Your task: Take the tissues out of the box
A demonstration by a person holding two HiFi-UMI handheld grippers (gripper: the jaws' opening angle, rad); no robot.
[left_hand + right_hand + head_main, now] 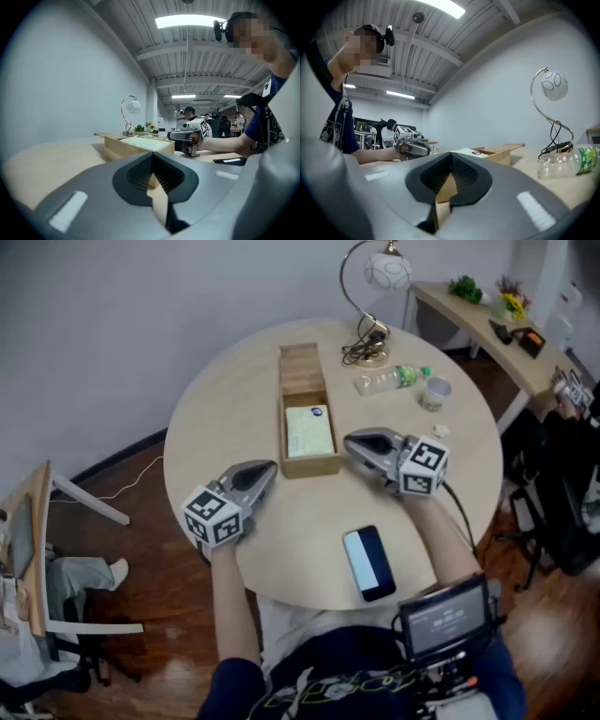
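Round light-wood counter. Got a long wooden box pretty much dead centre, running near-to-far. Past that, close to the far edge, a curvy metal lamp with a white globe shade and a tangle of cord round its base. Just beside the lamp, a clear plastic bottle with a green label, lying on its side, then a small glass cup standing upright next to it. Tiny white thing near the right edge, can't tell what. Black phone lying flat at the near edge, screen up.
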